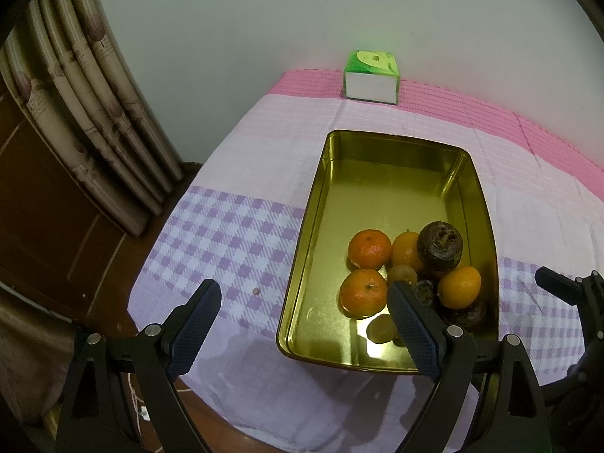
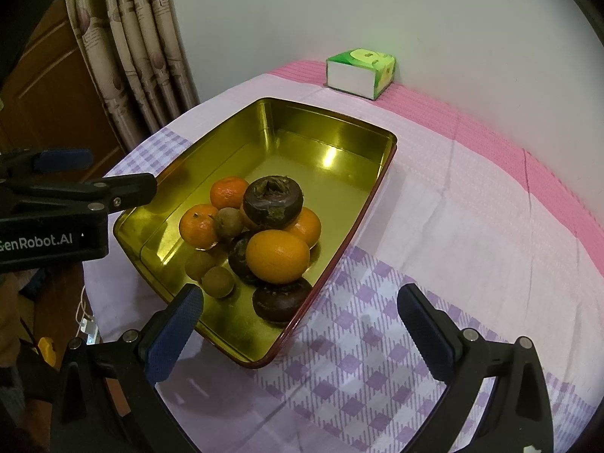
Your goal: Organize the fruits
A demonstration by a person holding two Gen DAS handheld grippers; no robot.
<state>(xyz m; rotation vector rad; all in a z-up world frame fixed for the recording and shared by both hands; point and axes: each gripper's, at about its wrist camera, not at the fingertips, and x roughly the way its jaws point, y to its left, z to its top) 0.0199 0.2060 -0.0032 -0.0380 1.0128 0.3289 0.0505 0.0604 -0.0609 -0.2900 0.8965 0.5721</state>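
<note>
Fruits [image 2: 264,234] sit heaped at the near end of a gold tin tray [image 2: 332,143] on the cloth-covered desk [image 2: 434,196]: oranges, dark round fruits, small brown ones. Left gripper [image 1: 304,304] spread wide, empty, over the tray's near-left edge. Right gripper [image 2: 298,307] likewise wide apart and empty, straddling the tray's near-right corner.

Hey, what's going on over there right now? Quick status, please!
Left gripper open, empty; right gripper open, empty. Fruits piled at near end of gold tin, none held. Nothing in the way.
</note>
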